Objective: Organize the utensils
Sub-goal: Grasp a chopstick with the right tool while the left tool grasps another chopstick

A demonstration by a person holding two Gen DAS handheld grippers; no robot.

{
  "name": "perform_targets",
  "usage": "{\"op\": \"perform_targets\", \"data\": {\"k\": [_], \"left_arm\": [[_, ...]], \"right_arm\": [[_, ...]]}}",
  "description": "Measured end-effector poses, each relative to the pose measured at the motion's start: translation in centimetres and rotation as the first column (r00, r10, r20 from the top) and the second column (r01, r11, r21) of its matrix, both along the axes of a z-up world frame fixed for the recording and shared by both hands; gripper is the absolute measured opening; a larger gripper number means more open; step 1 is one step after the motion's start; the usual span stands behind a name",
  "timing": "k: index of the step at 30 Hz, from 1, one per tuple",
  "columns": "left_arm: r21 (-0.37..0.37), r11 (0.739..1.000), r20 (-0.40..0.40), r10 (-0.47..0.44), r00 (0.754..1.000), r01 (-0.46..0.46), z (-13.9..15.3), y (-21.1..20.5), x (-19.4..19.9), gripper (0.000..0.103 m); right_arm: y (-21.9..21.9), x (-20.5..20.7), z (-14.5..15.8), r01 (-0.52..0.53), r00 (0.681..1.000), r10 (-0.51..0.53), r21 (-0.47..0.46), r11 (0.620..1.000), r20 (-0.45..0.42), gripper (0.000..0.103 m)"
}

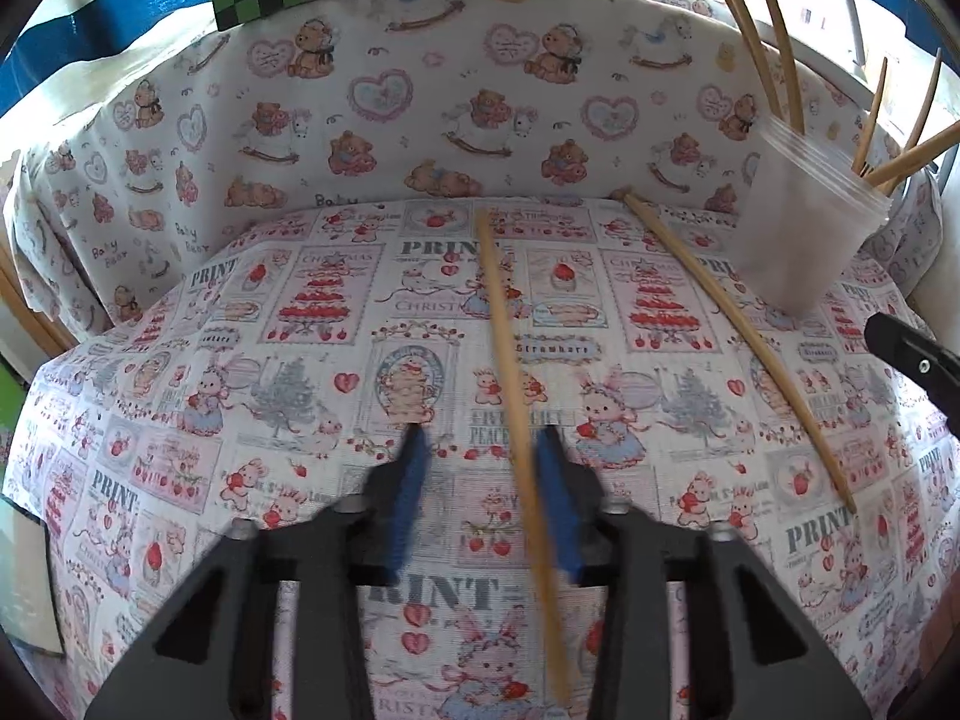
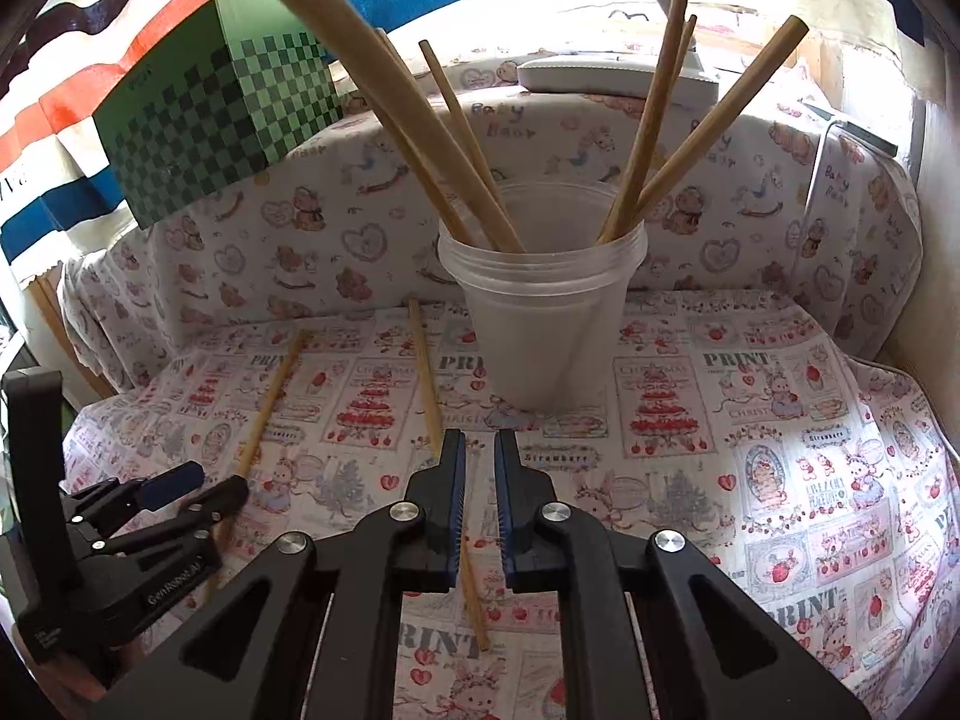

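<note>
A clear plastic cup [image 2: 540, 330] stands on the printed tablecloth [image 2: 780, 450] and holds several wooden chopsticks [image 2: 654, 120] and a wider wooden stick [image 2: 372, 78]. The cup [image 1: 804, 228] is at the far right in the left wrist view. Two chopsticks lie loose on the cloth. One chopstick [image 1: 510, 372] runs between the blue pads of my left gripper [image 1: 480, 438], close to the right pad, with a gap on its left. My right gripper [image 2: 480, 438] hovers over the other chopstick [image 2: 426, 378], its pads a narrow gap apart with nothing between them. My left gripper [image 2: 216, 480] shows low on the left.
A green checkered box [image 2: 210, 114] sits on top of the padded back wall [image 1: 420, 108], which is covered in bear-print cloth. A white flat object [image 2: 600, 75] lies behind the cup. The cloth drops off at its left edge [image 1: 36, 420].
</note>
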State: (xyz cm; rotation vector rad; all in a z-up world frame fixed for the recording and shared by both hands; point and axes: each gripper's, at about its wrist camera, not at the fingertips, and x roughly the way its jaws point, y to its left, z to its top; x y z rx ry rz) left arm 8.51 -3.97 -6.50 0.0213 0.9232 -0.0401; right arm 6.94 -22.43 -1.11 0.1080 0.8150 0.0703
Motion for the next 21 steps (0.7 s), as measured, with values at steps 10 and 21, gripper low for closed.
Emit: {"op": "perform_targets", "data": {"k": [10,21], "left_arm": [[-0.164,0.986,0.092,0.026,0.995,-0.011,2.6,2.5,-1.2,0.000],[-0.137,0.990,0.009,-0.040,0.999,0.041,2.5,2.1,-0.8,0.011]], "right_arm": [[0.2,0.4,-0.6,-0.013,0.999,0.013,-0.017,1.000,-0.038,0.010],[1.6,1.3,-3.0,-0.082,0.980,0.076,-0.026,0.996,-0.183,0.030]]}}
